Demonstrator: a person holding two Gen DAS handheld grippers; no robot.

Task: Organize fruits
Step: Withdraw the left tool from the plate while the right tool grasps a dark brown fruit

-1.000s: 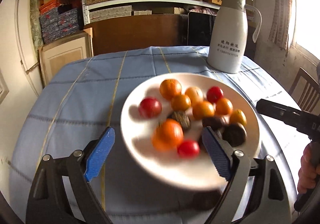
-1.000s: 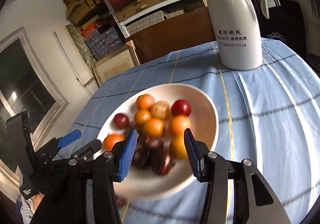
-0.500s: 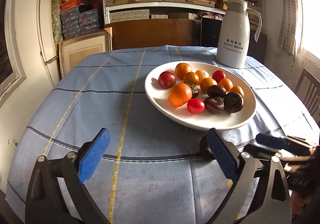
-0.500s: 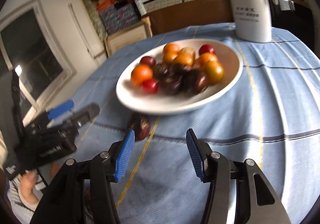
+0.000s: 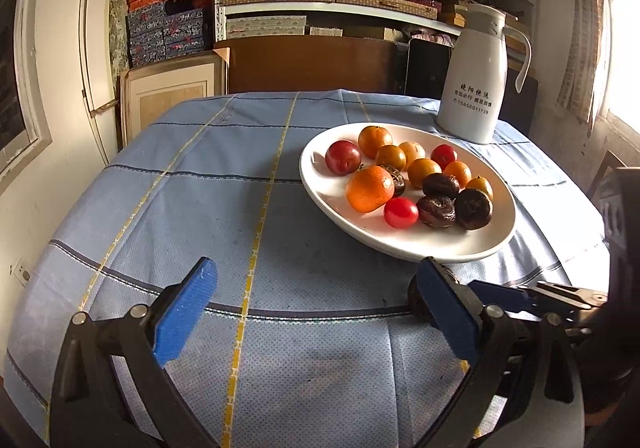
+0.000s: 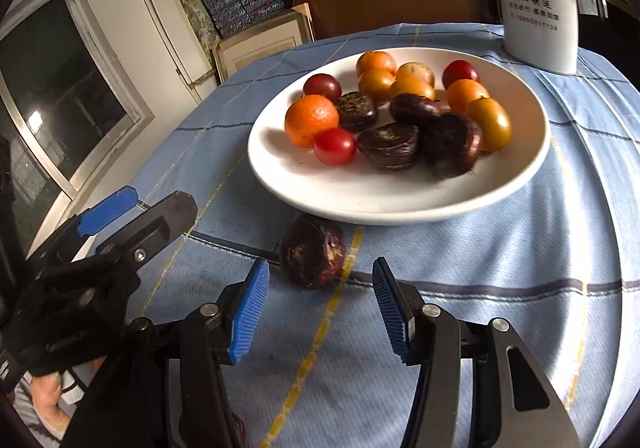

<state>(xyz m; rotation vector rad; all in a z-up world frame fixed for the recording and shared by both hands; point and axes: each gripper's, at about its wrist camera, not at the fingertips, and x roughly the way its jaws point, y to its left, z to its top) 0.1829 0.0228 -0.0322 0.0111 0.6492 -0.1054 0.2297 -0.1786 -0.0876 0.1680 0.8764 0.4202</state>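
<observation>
A white plate [image 5: 460, 244] [image 6: 400, 204] on the blue checked tablecloth holds several fruits: oranges, red tomatoes, yellow fruits and dark brown water chestnuts. One loose dark chestnut [image 6: 313, 251] lies on the cloth just in front of the plate. My right gripper [image 6: 320, 304] is open and empty, its jaws just short of that chestnut. My left gripper [image 5: 316, 308] is open and empty, low over the cloth left of the plate; its right finger hides most of the loose chestnut [image 5: 414, 298].
A white thermos jug [image 5: 476, 76] [image 6: 536, 0] stands behind the plate. Shelves of boxes and a brown cabinet [image 5: 312, 64] are behind the table. A chair [image 5: 608, 168] is at the right edge. The left gripper body [image 6: 100, 248] sits left of the right gripper.
Both grippers pulled back from over the plate and dropped low to the near side. The loose chestnut on the cloth came into view, and the right gripper now faces it closely.
</observation>
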